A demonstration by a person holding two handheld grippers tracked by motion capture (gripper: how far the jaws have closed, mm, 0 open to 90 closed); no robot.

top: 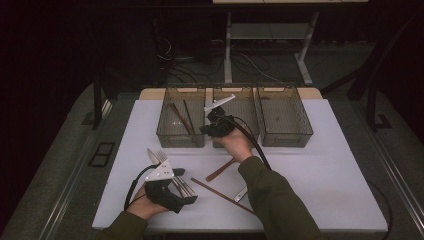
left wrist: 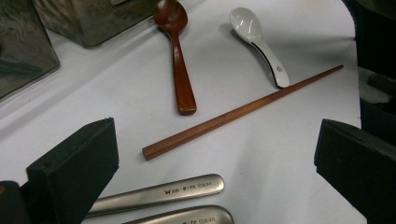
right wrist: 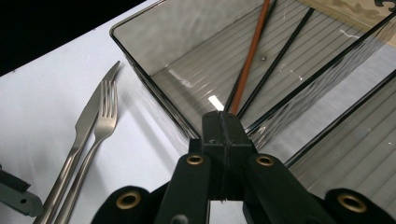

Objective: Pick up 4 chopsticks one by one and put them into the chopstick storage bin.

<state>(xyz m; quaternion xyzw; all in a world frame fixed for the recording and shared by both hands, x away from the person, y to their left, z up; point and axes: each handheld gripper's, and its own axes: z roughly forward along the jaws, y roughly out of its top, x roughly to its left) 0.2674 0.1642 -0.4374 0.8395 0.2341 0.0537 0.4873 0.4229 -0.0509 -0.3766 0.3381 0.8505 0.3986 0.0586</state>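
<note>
- While the right gripper (right wrist: 223,128) has its jaws pressed together on nothing over the left bin (top: 181,136), the left gripper (left wrist: 219,163) gapes empty.
- Ahead lies a wooden chopstick (left wrist: 243,112), mid-desk: light, stiff, rolls easily; pinch it mid-length.

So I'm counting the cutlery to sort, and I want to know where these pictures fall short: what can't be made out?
- Steel handles, left gripper view: the bottom edge and the near jaw cut them off, so their heads are hidden.
- White spoon, high view: the right sleeve covers most of it.
- Right bin, high view: too dim and small to tell whether anything lies inside.
- Knife and fork, right gripper view: handle ends run off the bottom edge.
</note>
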